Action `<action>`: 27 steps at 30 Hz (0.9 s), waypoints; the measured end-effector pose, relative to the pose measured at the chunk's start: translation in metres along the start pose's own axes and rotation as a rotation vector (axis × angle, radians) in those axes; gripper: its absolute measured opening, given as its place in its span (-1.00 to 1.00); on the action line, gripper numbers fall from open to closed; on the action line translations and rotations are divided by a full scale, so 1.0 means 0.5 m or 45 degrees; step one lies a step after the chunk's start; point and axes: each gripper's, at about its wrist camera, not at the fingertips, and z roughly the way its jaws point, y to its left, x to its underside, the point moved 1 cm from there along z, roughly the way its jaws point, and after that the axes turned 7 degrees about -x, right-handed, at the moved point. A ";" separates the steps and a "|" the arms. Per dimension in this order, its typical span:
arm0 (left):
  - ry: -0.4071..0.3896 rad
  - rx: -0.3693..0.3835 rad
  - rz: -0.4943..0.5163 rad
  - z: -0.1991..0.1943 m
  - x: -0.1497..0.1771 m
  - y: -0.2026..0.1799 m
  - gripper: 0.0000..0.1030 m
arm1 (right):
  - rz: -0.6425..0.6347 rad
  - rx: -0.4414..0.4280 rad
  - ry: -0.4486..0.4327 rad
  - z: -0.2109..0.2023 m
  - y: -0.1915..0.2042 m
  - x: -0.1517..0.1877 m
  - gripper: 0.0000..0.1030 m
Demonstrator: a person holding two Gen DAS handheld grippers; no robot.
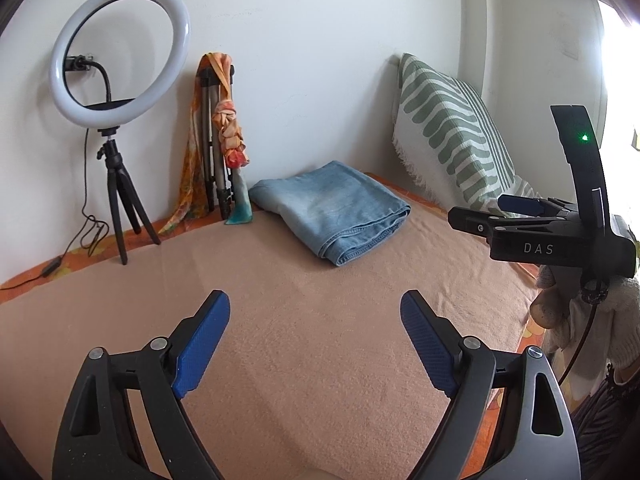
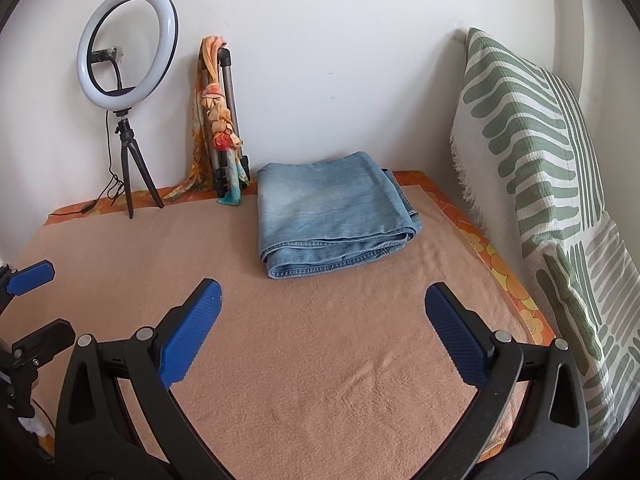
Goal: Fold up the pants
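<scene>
Both tools gape wide, nothing between the pads: left tool (image 1: pixel 315 344), right tool (image 2: pixel 323 334), hovering over the tan blanket (image 2: pixel 320 360) on the bed. Folded jeans (image 2: pixel 336 216) sit well ahead near the wall, between the scarf-draped tripod (image 2: pixel 224 120) and the striped pillow (image 2: pixel 532 152). Denim looks heavy, floppy but grippy; I'd pinch the stacked hem edge facing us, all layers. Waistband and inner layers are hidden. Gloved hand (image 1: pixel 592 320) is cut off at frame edge.
</scene>
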 end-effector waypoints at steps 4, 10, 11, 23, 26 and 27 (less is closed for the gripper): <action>-0.023 -0.031 0.008 -0.001 0.003 0.004 0.70 | -0.008 0.022 -0.027 0.004 0.000 0.007 1.00; -0.043 -0.057 0.010 -0.005 0.003 0.010 0.70 | 0.024 0.033 -0.029 0.014 -0.023 0.009 1.00; -0.041 -0.053 0.007 -0.005 0.003 0.011 0.70 | 0.029 0.033 -0.032 0.013 -0.025 0.009 1.00; -0.031 -0.060 -0.012 -0.007 0.000 0.025 0.71 | 0.034 0.030 -0.072 0.010 -0.015 0.003 1.00; -0.036 -0.070 -0.017 -0.011 -0.001 0.029 0.71 | 0.018 0.032 -0.080 0.011 -0.007 0.000 1.00; -0.032 -0.069 -0.020 -0.011 -0.001 0.030 0.71 | 0.013 0.032 -0.081 0.011 -0.004 0.000 1.00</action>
